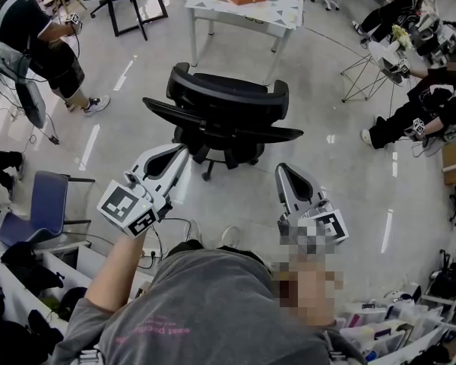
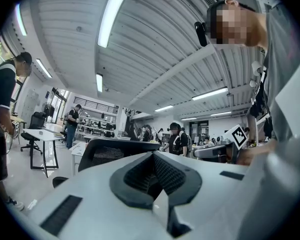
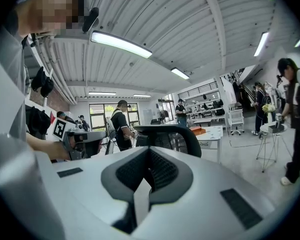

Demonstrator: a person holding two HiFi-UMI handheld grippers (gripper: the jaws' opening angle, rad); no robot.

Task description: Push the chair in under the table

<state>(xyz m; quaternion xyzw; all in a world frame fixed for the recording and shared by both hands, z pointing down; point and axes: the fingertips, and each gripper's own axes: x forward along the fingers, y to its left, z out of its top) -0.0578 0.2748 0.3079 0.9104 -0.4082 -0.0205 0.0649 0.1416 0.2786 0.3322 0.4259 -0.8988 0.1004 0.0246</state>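
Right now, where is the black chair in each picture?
Head view: office chair, upper middle.
Left gripper view: its backrest, just above the jaws, left of middle.
Right gripper view: backrest, above the jaws.
Landmark: white table behind it, in head and right gripper views.

Ahead of the left gripper and right gripper: base and wheels of the chair, largely hidden beneath its seat. Beyond the chair, farthest from both grippers: far side of the table, cut off by the upper edge of the head view. At the left gripper's tip: contact with the chair, not determinable. In each gripper view, directly past the closed jaws: upper backrest only, seat and everything lower masked by the gripper's own body. Distant people behind the chair: too small for detail
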